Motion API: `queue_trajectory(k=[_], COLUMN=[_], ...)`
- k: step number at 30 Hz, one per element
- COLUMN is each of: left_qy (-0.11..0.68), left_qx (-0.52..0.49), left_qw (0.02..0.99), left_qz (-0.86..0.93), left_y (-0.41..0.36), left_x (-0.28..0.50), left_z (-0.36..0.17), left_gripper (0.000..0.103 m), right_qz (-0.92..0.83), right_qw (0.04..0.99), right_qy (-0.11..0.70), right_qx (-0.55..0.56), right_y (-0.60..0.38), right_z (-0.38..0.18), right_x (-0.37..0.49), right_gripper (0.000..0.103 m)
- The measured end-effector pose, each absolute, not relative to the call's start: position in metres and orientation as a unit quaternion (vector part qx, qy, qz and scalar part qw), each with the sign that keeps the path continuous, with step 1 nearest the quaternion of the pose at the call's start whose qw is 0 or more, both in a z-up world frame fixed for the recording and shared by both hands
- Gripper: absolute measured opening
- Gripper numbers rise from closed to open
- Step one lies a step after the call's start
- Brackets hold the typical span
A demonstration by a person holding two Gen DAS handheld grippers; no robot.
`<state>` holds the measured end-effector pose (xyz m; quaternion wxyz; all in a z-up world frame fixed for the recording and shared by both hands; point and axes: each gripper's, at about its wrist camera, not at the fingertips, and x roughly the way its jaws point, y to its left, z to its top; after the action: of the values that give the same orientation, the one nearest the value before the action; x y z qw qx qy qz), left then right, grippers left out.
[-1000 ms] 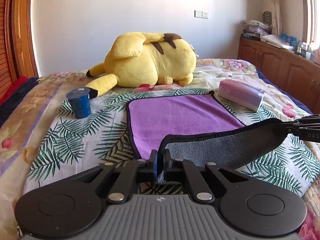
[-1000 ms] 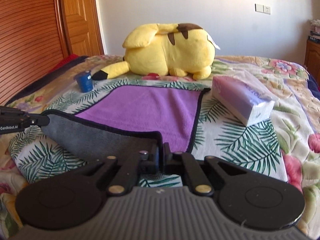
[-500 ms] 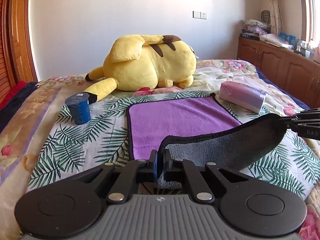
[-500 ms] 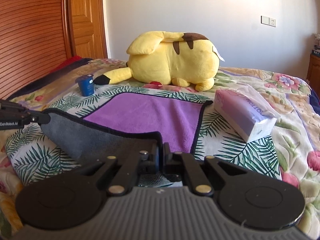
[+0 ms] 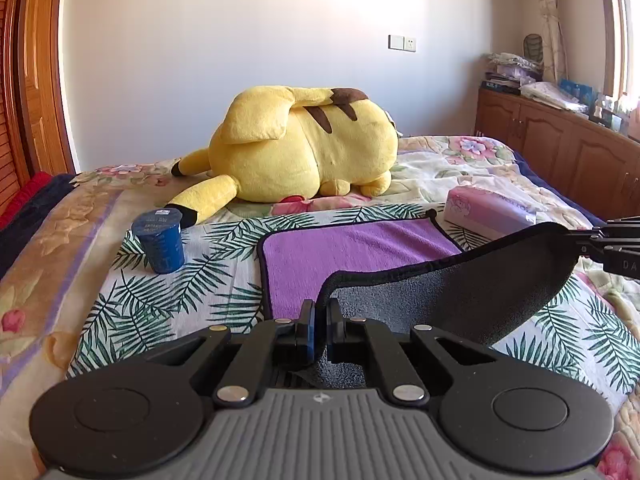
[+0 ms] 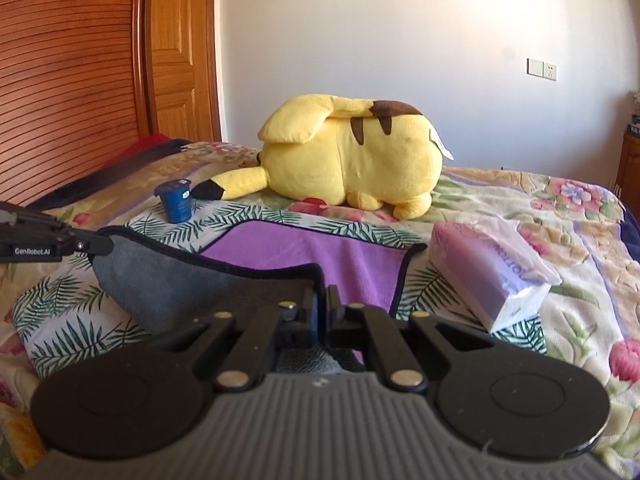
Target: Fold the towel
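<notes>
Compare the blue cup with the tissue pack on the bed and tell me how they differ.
The blue cup stands upright on its base, while the tissue pack lies flat on its long side. The blue cup is dark blue and tapered; the tissue pack is pale pink-lilac and box-shaped. The blue cup sits left of the towel, near the plush's tail; the tissue pack sits right of it. Both rest on the floral bedspread, untouched by either tool.

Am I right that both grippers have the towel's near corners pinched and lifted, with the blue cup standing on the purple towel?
Not quite. The blue cup stands on the leaf-print bedspread, left of the towel, as the left wrist view shows. The left gripper and right gripper do hold the corners lifted.
</notes>
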<state>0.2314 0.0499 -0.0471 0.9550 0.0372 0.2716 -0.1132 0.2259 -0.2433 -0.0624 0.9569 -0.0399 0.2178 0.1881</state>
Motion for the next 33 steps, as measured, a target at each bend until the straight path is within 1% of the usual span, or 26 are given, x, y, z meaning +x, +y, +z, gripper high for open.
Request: queue_trajectory(k=[21,33], left_qy=[0.255,0.245], left_qx=[0.055,0.064], left_qw=[0.958,0.959], left_qz=[-0.123,-0.126], left_y=[0.042,0.041], left_x=[0.256,0.288], left_z=[-0.013,-0.014], left_gripper=[0.0,0.0], right_qz=[0.195,0.2], right_qw=[0.958,0.956], right_qy=[0.197,0.18], right_qx=[-0.078,-0.114], right_y=[-0.236,-0.234], right_z=[-0.04,-0.03], right_x=[0.242,0.268], right_gripper=[0.004,0.004])
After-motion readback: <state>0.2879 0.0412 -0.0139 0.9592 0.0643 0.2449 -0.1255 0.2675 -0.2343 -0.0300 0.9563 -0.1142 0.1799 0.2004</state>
